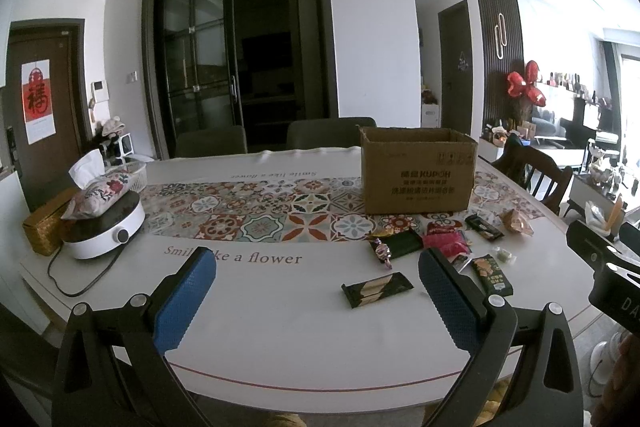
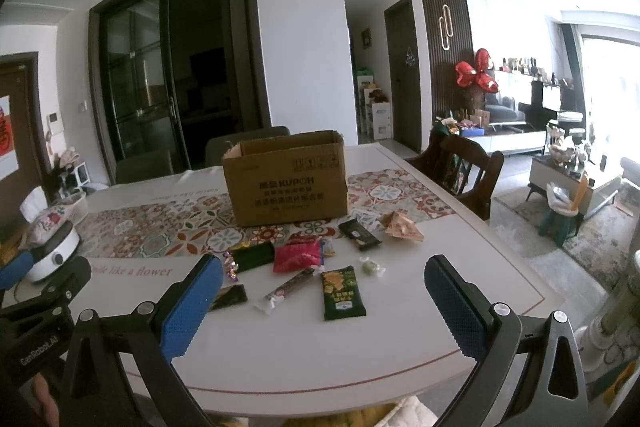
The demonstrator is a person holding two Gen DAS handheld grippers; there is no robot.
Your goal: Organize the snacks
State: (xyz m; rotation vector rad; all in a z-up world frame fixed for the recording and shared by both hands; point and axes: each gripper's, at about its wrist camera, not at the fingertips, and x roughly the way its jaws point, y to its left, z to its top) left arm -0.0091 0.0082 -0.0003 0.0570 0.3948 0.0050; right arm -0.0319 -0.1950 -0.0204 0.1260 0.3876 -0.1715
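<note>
Both your tools are spread wide and hold nothing: the left tool [image 1: 318, 279] hovers over the white table [image 1: 280, 339], the right tool [image 2: 324, 291] likewise. The snacks lie loose on the table in front of the open brown cardboard box [image 2: 286, 183]. Likely risks: the slick dark foil wafer packet [image 1: 376, 289] lies flat, so the pads may skid it away rather than lift it. The small round wrapped candy [image 2: 370, 265] could roll. The crinkly red pouch [image 2: 298, 255] overlaps the dark green packet [image 2: 254, 255]; grab carelessly and you drag both.
</note>
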